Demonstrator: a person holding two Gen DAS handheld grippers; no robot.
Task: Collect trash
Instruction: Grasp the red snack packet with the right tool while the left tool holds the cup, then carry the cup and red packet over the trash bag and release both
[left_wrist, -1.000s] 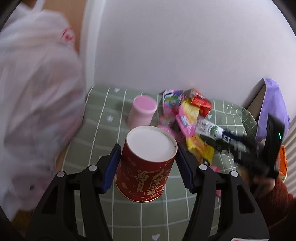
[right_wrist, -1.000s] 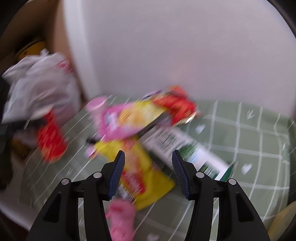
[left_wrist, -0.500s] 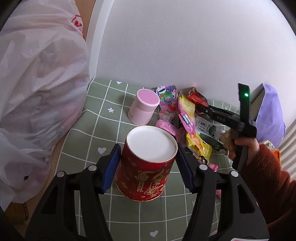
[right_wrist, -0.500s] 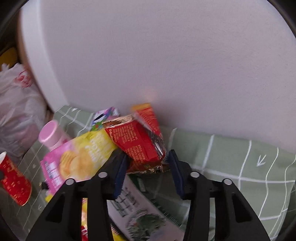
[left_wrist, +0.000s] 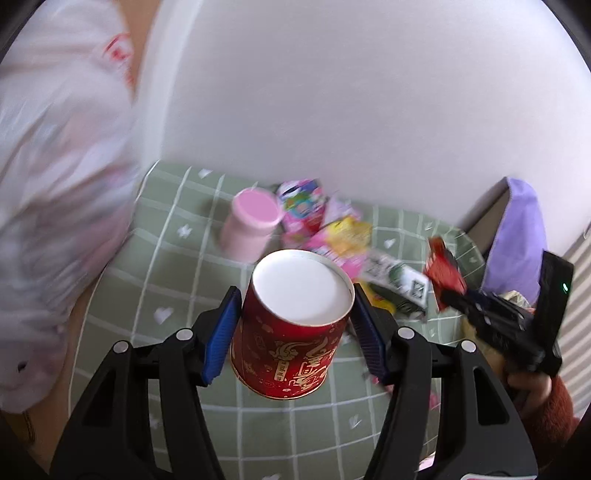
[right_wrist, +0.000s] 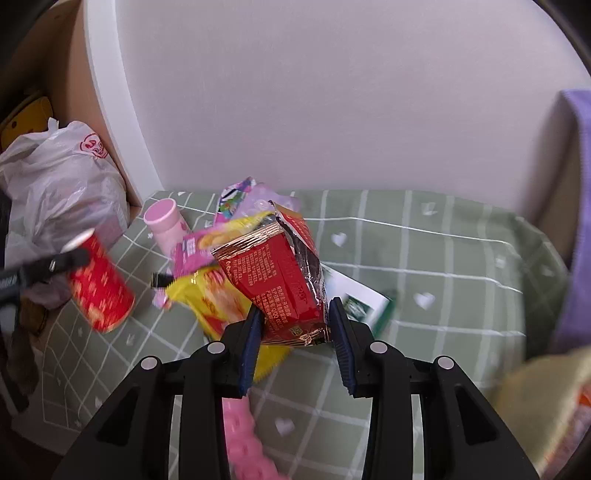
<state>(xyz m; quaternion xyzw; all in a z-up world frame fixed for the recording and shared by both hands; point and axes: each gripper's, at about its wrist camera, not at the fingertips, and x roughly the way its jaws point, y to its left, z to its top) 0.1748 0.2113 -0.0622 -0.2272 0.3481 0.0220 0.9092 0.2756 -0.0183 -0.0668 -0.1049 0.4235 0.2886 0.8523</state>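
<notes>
My left gripper (left_wrist: 293, 326) is shut on a red paper cup (left_wrist: 291, 325) with gold print, held above the green checked cloth (left_wrist: 177, 258); the cup also shows in the right wrist view (right_wrist: 98, 284). My right gripper (right_wrist: 297, 334) is shut on a red foil snack wrapper (right_wrist: 280, 280) and holds it lifted above the pile; the wrapper also shows in the left wrist view (left_wrist: 445, 271). A pile of wrappers (right_wrist: 218, 280), yellow, pink and white-green, lies on the cloth. A pink lidded bottle (left_wrist: 249, 227) stands beside the pile.
A white plastic bag (left_wrist: 55, 192) bulges at the table's left edge; it also shows in the right wrist view (right_wrist: 62, 184). A purple cloth over a box (left_wrist: 517, 229) stands at the right. A white wall runs behind. A pink toy piece (right_wrist: 243, 435) lies near my right gripper.
My right gripper has closed on the red foil wrapper and lifted it out of the pile, pulling back. My left gripper still holds the red cup, now tilted slightly.
</notes>
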